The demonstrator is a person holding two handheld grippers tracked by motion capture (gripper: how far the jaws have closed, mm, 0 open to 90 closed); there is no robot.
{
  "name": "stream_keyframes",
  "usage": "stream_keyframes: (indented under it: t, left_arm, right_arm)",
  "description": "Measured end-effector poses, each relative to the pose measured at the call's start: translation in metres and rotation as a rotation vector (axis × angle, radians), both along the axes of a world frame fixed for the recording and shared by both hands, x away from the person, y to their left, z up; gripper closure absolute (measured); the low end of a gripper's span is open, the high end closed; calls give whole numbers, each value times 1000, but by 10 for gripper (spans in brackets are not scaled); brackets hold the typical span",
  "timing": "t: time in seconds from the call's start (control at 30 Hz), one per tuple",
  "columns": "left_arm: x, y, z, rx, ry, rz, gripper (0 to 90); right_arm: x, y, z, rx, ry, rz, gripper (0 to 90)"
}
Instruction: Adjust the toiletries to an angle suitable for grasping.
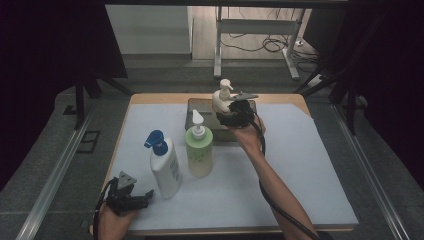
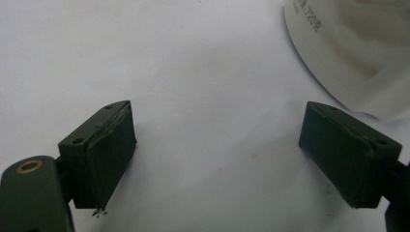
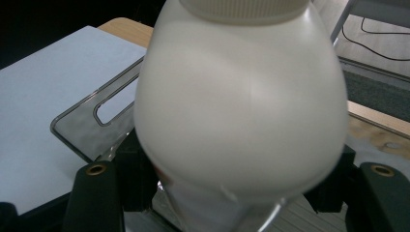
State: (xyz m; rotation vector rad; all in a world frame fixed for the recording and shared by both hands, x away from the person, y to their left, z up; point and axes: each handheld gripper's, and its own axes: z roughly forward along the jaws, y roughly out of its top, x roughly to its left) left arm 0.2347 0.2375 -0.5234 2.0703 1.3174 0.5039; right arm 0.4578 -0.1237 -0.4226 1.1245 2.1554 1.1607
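Note:
A cream pump bottle [image 1: 222, 98] hangs upright above a clear tray [image 1: 200, 107] at the back middle of the table, with my right gripper [image 1: 231, 114] shut on its lower body. In the right gripper view the cream bottle [image 3: 241, 106] sits between the jaws of the right gripper [image 3: 237, 181], and the tray [image 3: 82, 128] with its handle slot lies below and to the left. My left gripper [image 1: 144, 196] rests open near the front left, just left of a white bottle with a blue pump [image 1: 165, 167]. In the left gripper view the left gripper [image 2: 217, 154] is over bare mat, with the white bottle [image 2: 348, 53] at the top right.
A green pump bottle [image 1: 199, 149] stands upright in the middle, right of the white bottle. A white mat [image 1: 300, 165] covers the wooden table, with open room on its right half. Dark curtains and a metal frame [image 1: 257, 30] lie beyond the far edge.

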Motion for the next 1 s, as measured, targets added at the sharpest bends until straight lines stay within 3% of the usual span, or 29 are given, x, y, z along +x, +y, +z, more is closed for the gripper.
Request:
stream_keyframes:
  t: [0.4,0.7,0.73,0.87,1.0]
  left_arm:
    - [0,0,0,0,0,0,129]
    - [0,0,0,0,0,0,129]
    - [0,0,0,1,0,0,129]
    - [0,0,0,1,0,0,129]
    - [0,0,0,0,0,0,129]
  right_arm:
    - [-18,-17,3,-2,6,27,373]
    - [-30,-38,3,10,24,46,503]
    - [-31,-42,3,0,23,52,552]
    - [-29,-49,-1,-37,10,46,608]
    - [-22,-56,-8,-25,24,31,640]
